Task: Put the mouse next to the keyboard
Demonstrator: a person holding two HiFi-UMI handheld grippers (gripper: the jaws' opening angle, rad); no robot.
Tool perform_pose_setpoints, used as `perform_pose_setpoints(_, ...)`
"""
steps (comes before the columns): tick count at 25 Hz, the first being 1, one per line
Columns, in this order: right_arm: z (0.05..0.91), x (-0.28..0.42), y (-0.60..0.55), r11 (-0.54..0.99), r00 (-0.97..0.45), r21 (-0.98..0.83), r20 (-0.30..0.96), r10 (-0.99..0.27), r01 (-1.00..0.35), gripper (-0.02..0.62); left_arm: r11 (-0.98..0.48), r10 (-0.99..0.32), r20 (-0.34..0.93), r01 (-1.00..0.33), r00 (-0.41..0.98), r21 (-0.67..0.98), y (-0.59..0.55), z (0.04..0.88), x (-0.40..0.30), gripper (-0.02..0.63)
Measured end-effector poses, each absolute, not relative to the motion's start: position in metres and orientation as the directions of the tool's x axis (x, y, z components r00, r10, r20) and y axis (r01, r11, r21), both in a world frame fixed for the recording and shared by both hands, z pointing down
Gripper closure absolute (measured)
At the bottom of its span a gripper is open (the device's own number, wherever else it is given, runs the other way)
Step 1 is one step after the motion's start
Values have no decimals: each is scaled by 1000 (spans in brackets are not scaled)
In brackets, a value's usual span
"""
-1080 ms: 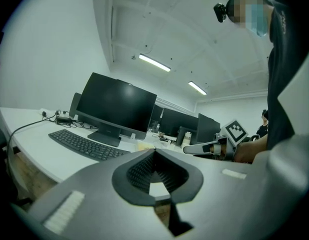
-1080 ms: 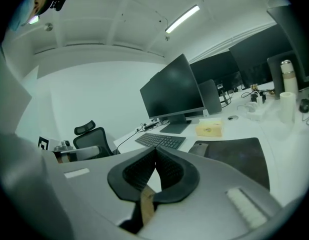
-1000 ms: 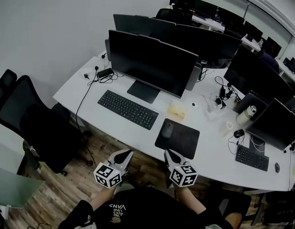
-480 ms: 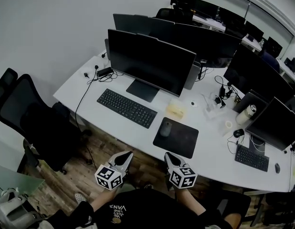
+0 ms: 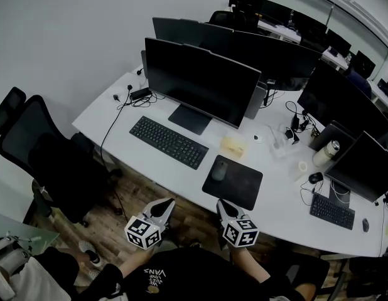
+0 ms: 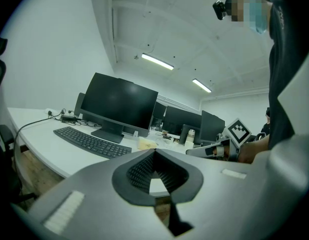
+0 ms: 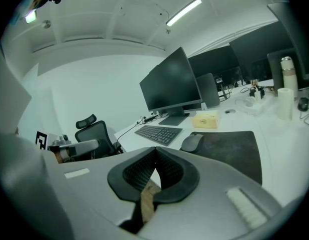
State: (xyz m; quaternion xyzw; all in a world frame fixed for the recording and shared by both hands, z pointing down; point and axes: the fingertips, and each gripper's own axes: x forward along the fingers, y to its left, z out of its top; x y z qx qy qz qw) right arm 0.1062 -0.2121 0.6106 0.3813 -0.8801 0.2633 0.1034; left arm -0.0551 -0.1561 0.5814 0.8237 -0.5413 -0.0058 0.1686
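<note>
Mouse (image 5: 219, 171) is parked on the dark mousepad's (image 5: 239, 184) left corner, near the keyboard (image 5: 169, 143), all on the white desk (image 5: 279, 180).

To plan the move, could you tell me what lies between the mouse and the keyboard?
Only bare white desk and the edge of the mouse pad, as the head view shows.
</note>
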Motion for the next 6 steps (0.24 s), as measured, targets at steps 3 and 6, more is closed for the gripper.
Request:
perform_pose_setpoints(3, 611, 105, -215, 571, -688, -385, 386, -614, -725, 591, -355, -894, 174, -890, 413, 286, -159, 582, -56, 604)
perform_pose_setpoints(6, 611, 103, -219, 570, -688, -386, 387, -614, -725, 591, -355, -894, 173, -889, 413, 288, -163, 582, -57, 604)
